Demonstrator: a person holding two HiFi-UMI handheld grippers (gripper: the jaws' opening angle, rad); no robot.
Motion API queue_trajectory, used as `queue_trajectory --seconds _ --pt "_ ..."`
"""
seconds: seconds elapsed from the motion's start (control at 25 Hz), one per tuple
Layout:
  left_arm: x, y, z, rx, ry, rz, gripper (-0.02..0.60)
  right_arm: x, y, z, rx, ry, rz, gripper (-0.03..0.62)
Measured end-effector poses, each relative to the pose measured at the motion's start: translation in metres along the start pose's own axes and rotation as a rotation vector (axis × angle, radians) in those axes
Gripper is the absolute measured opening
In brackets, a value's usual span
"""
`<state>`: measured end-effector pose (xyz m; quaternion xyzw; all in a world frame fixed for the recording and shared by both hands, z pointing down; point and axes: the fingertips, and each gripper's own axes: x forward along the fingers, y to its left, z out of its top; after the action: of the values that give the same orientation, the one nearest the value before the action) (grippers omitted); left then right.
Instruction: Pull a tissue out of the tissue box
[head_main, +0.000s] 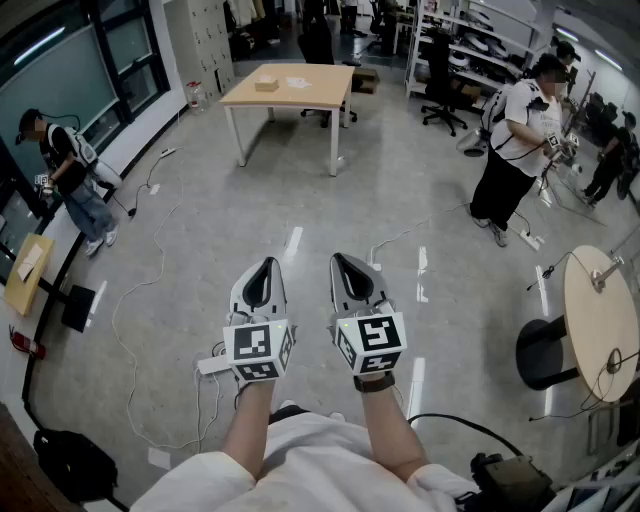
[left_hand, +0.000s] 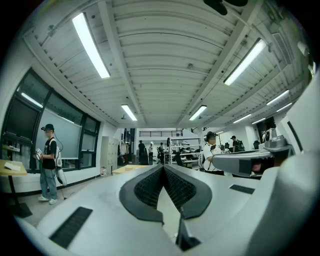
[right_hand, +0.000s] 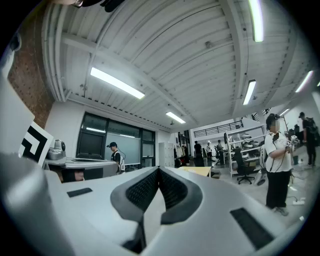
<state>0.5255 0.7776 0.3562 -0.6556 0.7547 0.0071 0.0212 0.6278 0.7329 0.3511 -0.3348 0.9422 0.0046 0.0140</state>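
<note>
Evidently left gripper (head_main: 268, 264) and right gripper (head_main: 338, 262) both clenched, empty; box (head_main: 266, 85) on far table (head_main: 312, 96) indistinct.

The head view looks from above the person's forearms (head_main: 385, 440), forward and steeply down across the floor (head_main: 330, 210). The left hand-held gripper (head_main: 266, 263) and right hand-held gripper (head_main: 339, 259) sit close below it, side by side. Each gripper view rides just behind its own jaws and faces level along them, its wide lens taking in the ceiling (left_hand: 165, 60). All three views share the distant tabletop (head_main: 290, 85), the person in a white top (head_main: 518, 125) and the person in a cap (head_main: 62, 165) by the windows (head_main: 70, 60). Each gripper view catches the other hand-held gripper at its inner edge.
</note>
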Motion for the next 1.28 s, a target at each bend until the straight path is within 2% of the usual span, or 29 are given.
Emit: queue_trajectory --seconds 0.16,0.36,0.6,0.8,1.04,1.28 --pt "0.009 -0.015 -0.002 -0.003 -0.011 -0.022 -0.001 -0.004 -0.016 -0.016 0.014 0.046 -0.041 -0.002" --pt "0.025 -0.016 -0.011 -0.037 0.001 -0.066 -0.001 0.01 -0.014 -0.027 0.062 0.066 -0.036 -0.002" --pt "0.072 -0.015 -0.027 -0.061 0.024 -0.109 -0.001 0.048 -0.05 -0.026 0.083 0.071 -0.072 -0.002" --pt "0.116 0.038 -0.016 -0.087 -0.036 -0.057 -0.002 0.12 -0.031 -0.016 0.01 0.069 0.011 -0.002" --pt "0.144 0.123 -0.008 0.063 -0.066 0.013 0.0 0.215 0.016 -0.018 -0.011 0.058 0.08 -0.002" --pt "0.156 0.228 -0.041 -0.01 0.014 0.111 -0.001 0.291 0.076 -0.044 -0.021 0.113 0.173 -0.002"
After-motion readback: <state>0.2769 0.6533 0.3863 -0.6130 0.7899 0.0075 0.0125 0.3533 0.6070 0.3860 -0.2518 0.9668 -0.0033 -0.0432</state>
